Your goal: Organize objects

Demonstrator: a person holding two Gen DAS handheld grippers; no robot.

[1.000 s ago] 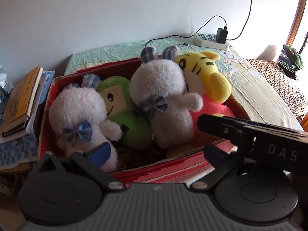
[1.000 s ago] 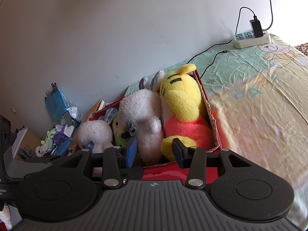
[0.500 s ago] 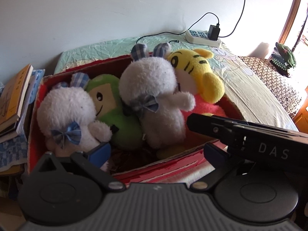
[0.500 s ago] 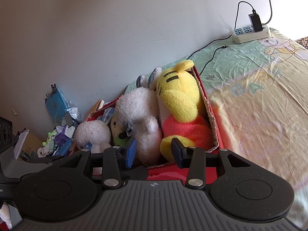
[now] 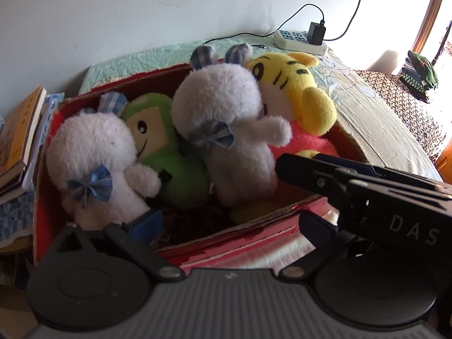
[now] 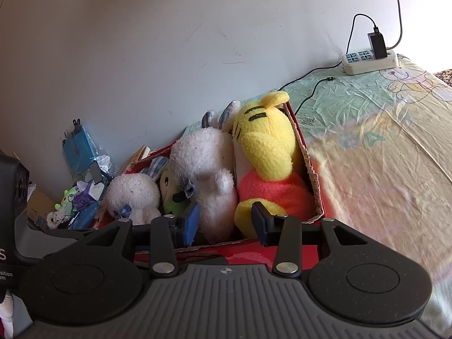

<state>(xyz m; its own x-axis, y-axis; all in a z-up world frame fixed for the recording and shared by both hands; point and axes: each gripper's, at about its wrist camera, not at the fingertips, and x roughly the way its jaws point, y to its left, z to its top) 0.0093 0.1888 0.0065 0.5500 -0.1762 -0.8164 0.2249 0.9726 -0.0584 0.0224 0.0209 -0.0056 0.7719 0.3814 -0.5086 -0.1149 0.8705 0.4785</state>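
Observation:
A red cardboard box (image 5: 254, 220) on the bed holds a row of plush toys: a small white rabbit (image 5: 90, 152) with a blue bow, a green doll (image 5: 169, 152), a bigger white rabbit (image 5: 220, 113) and a yellow tiger (image 5: 291, 84) in a red shirt. My left gripper (image 5: 230, 224) is open wide over the box's near wall, its left pad beside the small rabbit. My right gripper (image 6: 226, 223) is open at the near wall, in front of the bigger rabbit (image 6: 203, 163) and the tiger (image 6: 268, 141). Its pads press on nothing. In the left wrist view its black tip (image 5: 285, 165) hangs over the tiger's red body.
Stacked books (image 5: 19, 132) lean left of the box. A white power strip (image 6: 370, 62) with a charger and cables lies by the wall. The printed bedsheet (image 6: 381, 155) spreads right of the box. A bag and small clutter (image 6: 82, 147) sit at the far left, and a green hat (image 5: 421, 70) at the far right.
The left wrist view has drifted a little to the right over the box. The toys, the box and the right gripper stand as before.

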